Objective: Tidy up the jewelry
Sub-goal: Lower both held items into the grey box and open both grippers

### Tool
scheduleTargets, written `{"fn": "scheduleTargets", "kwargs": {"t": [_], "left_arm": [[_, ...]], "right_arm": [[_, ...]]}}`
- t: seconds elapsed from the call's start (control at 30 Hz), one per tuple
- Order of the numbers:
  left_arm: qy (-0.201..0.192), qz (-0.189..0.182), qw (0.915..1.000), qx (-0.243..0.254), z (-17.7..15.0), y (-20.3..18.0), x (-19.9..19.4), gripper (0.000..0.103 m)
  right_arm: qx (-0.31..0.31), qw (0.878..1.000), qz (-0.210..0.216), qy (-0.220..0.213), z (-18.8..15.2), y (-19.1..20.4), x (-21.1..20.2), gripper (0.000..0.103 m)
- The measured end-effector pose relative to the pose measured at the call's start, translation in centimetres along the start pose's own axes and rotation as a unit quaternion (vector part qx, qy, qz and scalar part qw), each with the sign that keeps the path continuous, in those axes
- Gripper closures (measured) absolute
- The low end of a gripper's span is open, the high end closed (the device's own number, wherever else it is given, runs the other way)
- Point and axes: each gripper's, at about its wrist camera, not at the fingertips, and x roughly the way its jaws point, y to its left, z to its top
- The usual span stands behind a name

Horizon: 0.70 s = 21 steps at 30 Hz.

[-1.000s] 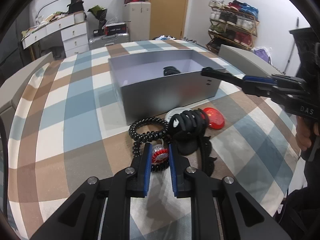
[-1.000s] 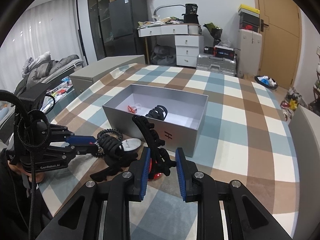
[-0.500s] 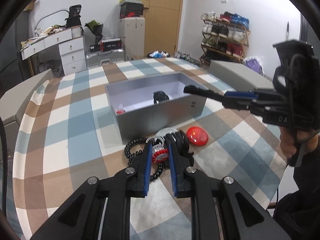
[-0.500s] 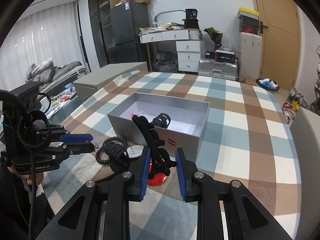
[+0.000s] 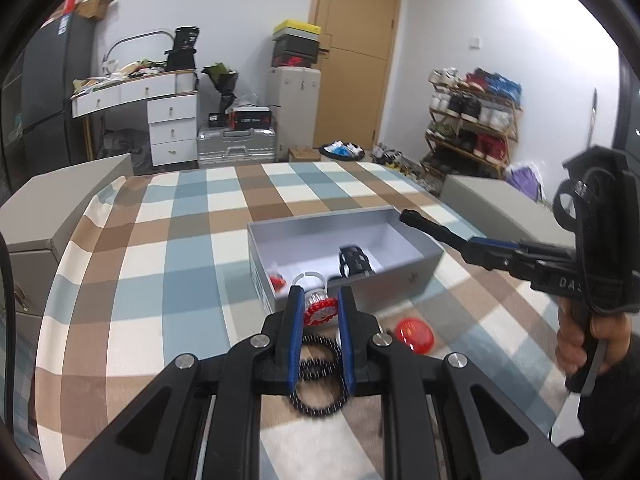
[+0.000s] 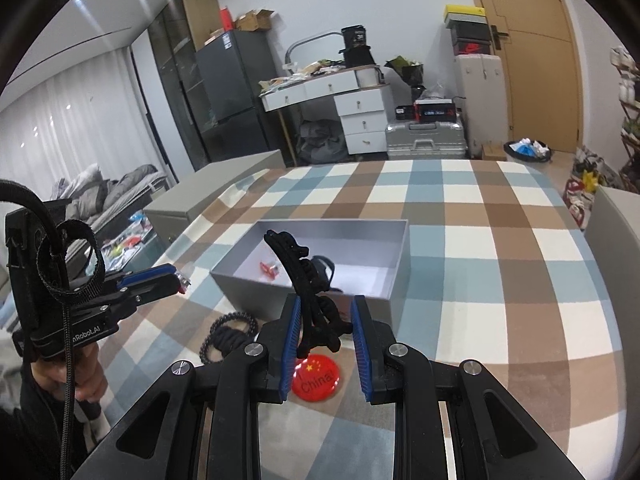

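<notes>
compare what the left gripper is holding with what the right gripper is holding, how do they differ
The left gripper pinches a small red and clear ring; the right gripper holds a long black braided bracelet.
The ring sits compact between the pads; the bracelet sticks up far past the fingertips.
The ring is shiny; the bracelet looks like matte cord.
Both are lifted off the table near the grey box.

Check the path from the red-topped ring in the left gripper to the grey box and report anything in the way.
Nothing visible blocks it. The left gripper holds the ring above the grey box, near its front wall. Inside, a small red piece and a black bracelet leave bare floor.
</notes>
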Motion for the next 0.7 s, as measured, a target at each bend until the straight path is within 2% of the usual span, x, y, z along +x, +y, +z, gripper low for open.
{"fn": "scheduleTargets", "kwargs": {"t": [0.3, 0.7], "left_arm": [[-0.018, 0.010, 0.9997, -0.015, 1.9, 0.2, 2.0, 0.091], [0.007, 0.030, 0.9994, -0.014, 2.3, -0.4, 4.6, 0.091]], "right_arm": [[0.041, 0.999, 0.001, -0.003, 1.8, -1.3, 2.2, 0.079], [0.053, 0.998, 0.002, 0.016, 2.0, -2.2, 4.6, 0.079]]}}
